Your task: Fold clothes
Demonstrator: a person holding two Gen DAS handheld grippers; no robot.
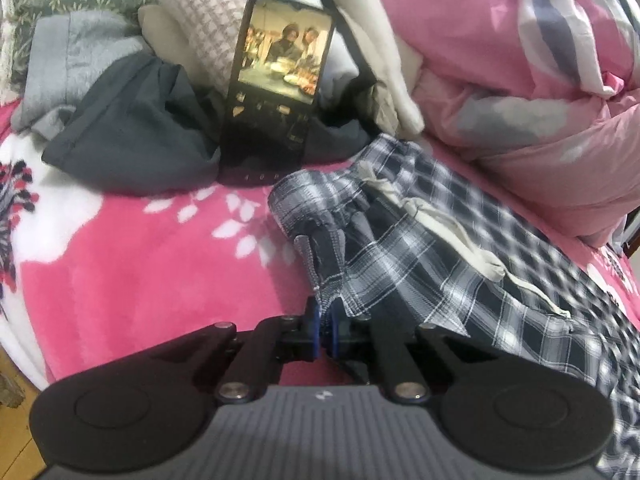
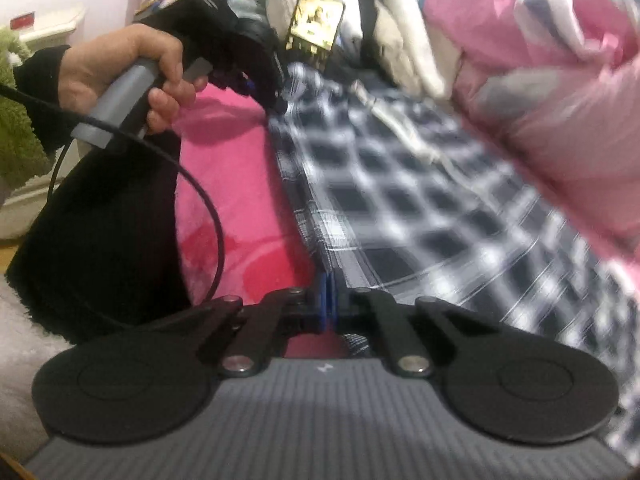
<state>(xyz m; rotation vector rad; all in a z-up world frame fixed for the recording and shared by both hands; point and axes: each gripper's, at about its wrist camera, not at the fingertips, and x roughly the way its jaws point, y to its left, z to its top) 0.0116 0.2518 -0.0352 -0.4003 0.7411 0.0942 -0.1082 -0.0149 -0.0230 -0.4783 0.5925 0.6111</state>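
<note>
Plaid pants (image 1: 420,264) spread on pink blanket (image 1: 120,260), waistband end just in front of propped phone (image 1: 276,80). Left gripper (image 1: 325,320) pinched tight on waistband edge; right gripper (image 2: 329,300) pinched on side edge, further from phone. Cloth thin, limp, light; drawstring (image 1: 440,220) loose. Best held at hems, corners.

The plaid trousers (image 1: 420,264) are black-and-white checked cloth with a pale drawstring (image 1: 440,224) at the waist. They lie crumpled, stretching from the centre of the left wrist view toward four o'clock, waistband edge lifted and bunched.
</note>
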